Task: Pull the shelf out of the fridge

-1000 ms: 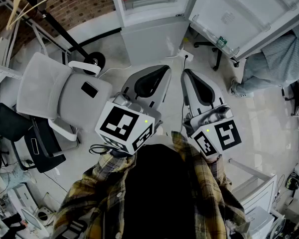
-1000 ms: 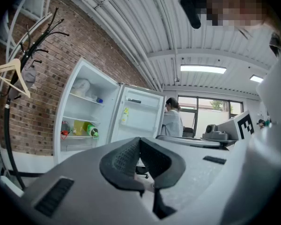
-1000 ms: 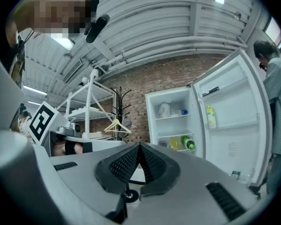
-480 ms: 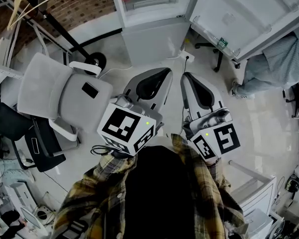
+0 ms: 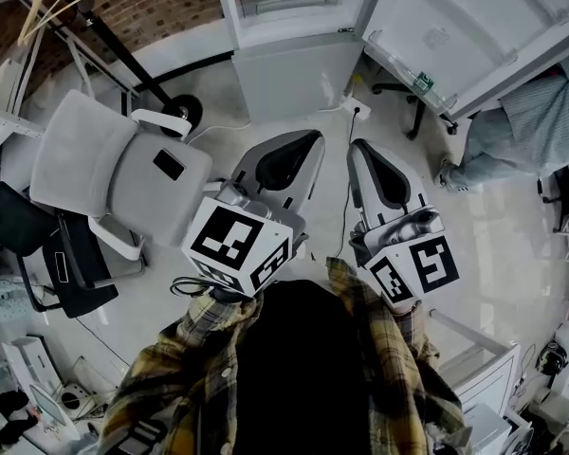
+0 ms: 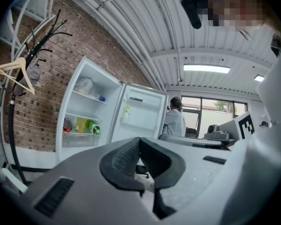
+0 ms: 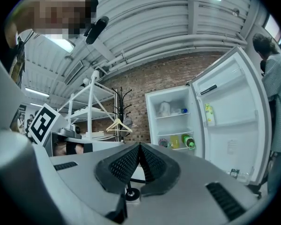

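Both claws are staying pressed shut and empty, the left claw and right claw hovering over the floor much where they were a second ago, while the white chair is drifting slightly left in the head view. The shelf is sitting inside the open fridge, well ahead, carrying yellow and green bottles.

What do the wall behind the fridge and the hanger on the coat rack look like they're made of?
The wall is bare red-brown brick with a matt face; the paler mortar joints between the courses show plainly. The hanger is probably unpainted pale wood, judging by its light tan colour and thick arms, though light plastic cannot be ruled out from this far away.
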